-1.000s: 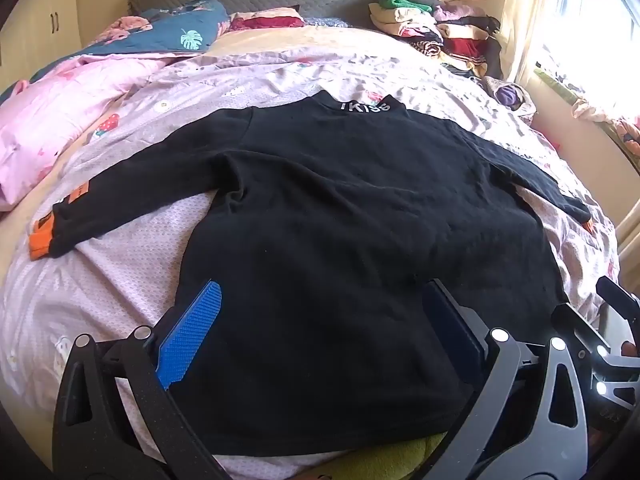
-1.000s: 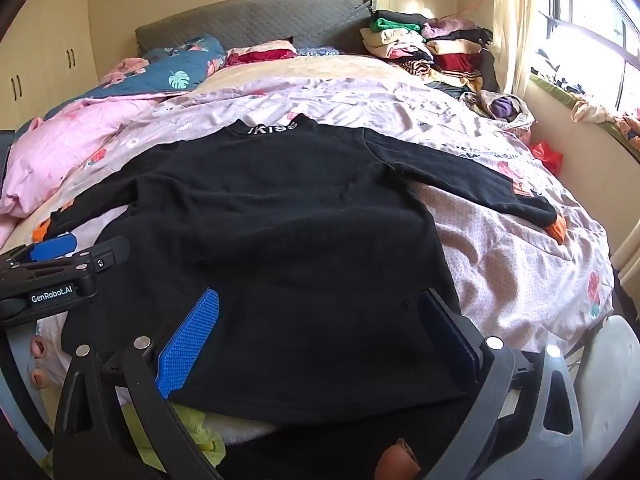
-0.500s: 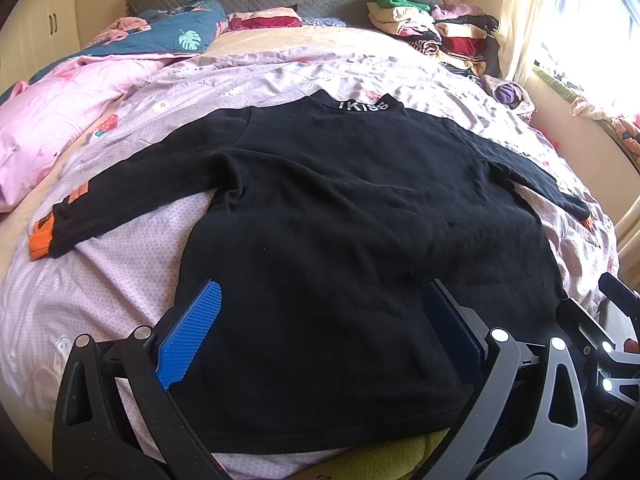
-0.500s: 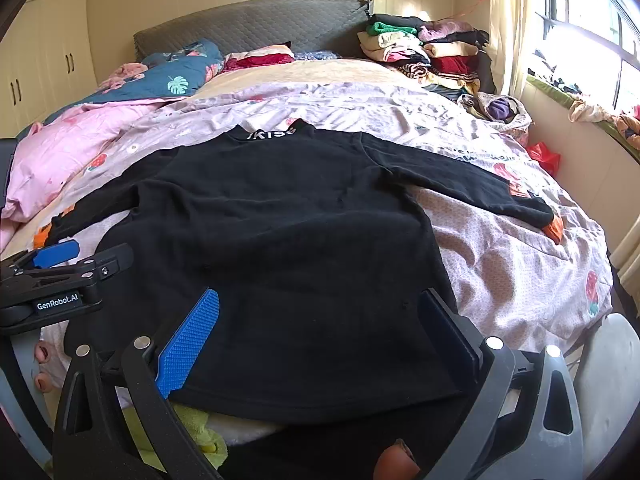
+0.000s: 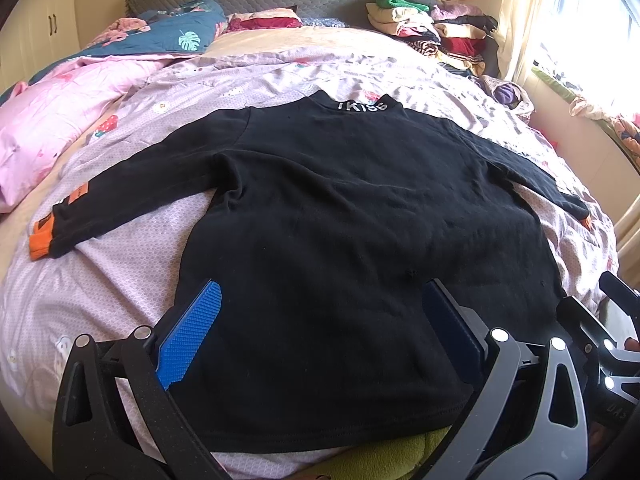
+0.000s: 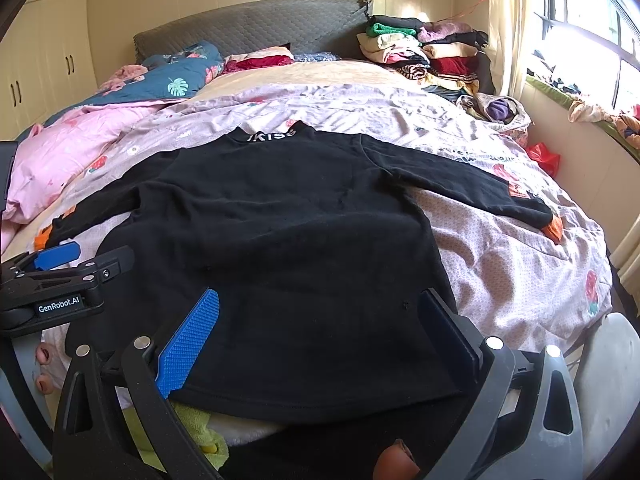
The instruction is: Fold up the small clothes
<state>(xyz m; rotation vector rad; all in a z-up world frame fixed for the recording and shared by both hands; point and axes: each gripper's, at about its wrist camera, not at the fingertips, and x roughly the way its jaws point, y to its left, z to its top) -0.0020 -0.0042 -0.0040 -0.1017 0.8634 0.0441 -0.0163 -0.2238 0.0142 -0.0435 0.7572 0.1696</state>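
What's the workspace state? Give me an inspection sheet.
Surface: bed with lilac printed sheet, wrinkled.
Job's things: black long-sleeved top spread flat, sleeves out, orange cuffs, collar toward the headboard.
Clutter: stack of folded clothes by the headboard; pink quilt; yellow-green cloth under the hem.
Grippers: left gripper open above the hem; right gripper open above the hem; neither holds anything.
Cables: nothing seen.
Surroundings: window on the right, wardrobe on the left.
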